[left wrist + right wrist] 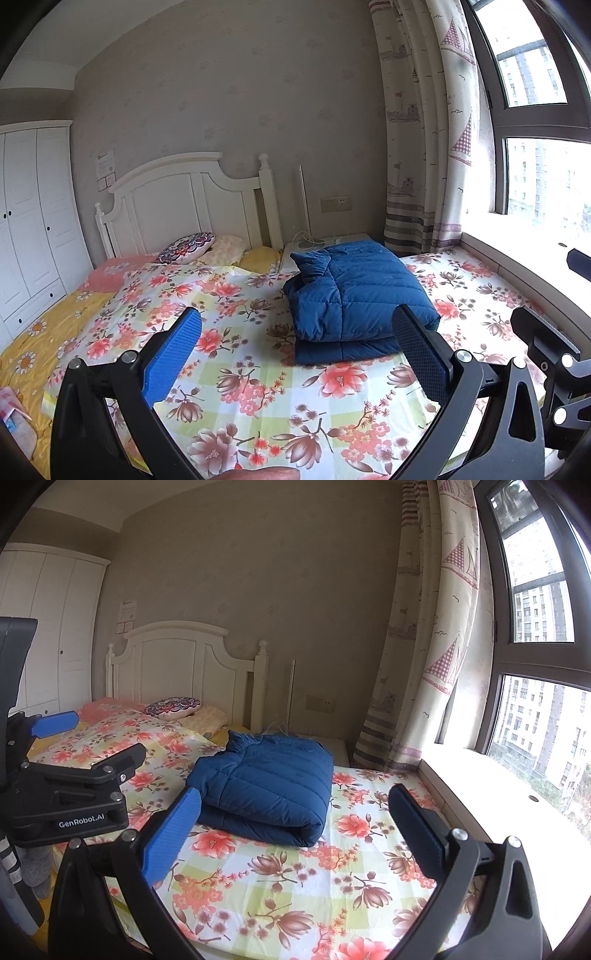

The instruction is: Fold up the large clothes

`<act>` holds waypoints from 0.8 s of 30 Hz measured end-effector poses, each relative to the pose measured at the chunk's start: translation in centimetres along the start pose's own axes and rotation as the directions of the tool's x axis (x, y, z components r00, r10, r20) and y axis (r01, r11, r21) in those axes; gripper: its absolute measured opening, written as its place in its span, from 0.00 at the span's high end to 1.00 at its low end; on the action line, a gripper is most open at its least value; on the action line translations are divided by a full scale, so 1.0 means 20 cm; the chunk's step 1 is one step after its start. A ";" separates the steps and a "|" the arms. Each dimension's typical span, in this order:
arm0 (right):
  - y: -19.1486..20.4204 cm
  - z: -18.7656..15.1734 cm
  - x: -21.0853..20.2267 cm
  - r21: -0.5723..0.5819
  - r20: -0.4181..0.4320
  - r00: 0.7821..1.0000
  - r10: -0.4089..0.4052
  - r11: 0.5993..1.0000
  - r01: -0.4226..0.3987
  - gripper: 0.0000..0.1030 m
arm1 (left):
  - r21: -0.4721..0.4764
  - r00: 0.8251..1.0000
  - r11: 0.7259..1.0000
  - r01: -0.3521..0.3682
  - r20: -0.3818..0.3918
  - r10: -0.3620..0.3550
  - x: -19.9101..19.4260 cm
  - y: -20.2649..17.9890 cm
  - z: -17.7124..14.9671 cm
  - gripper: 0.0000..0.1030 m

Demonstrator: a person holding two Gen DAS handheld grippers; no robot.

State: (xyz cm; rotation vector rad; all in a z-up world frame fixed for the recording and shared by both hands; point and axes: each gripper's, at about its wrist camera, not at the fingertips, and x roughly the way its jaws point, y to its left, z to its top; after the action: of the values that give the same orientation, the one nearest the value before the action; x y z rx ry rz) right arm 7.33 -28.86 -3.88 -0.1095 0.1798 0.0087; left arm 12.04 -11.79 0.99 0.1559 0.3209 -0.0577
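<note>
- Left wrist view: my left gripper (295, 332) hovers with jaws spread wide, empty.
- Blue down jacket (354, 295) lies folded on the floral bedsheet (258, 398), ahead of both grippers.
- My right gripper (295, 812) is likewise spread apart, holding nothing.

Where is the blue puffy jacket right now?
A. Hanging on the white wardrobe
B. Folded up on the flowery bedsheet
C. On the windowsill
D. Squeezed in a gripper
B: the blue puffy jacket lies folded in a thick bundle on the flowery bedsheet, and both the left gripper and right gripper are open and empty.
</note>
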 end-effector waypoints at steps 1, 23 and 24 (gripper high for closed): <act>0.00 0.00 0.01 -0.001 -0.001 1.000 0.000 1.000 0.000 0.02 | -0.004 1.000 1.000 -0.002 -0.003 0.002 0.02 0.00 0.00 0.04; -0.07 0.04 0.54 0.051 -0.117 0.992 0.053 0.998 -0.048 0.02 | -0.066 0.960 0.989 0.130 -0.240 -0.142 0.81 0.12 0.04 0.04; -0.11 0.03 0.58 0.063 -0.125 0.991 0.055 0.997 -0.047 0.02 | -0.067 0.952 0.991 0.118 -0.277 -0.132 0.90 0.18 0.03 0.04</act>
State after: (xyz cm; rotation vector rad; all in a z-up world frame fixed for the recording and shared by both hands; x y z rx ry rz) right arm 18.98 -30.91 -5.10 -0.0451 0.3090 0.0473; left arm 29.48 -8.99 -3.65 0.0939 0.6163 -0.1542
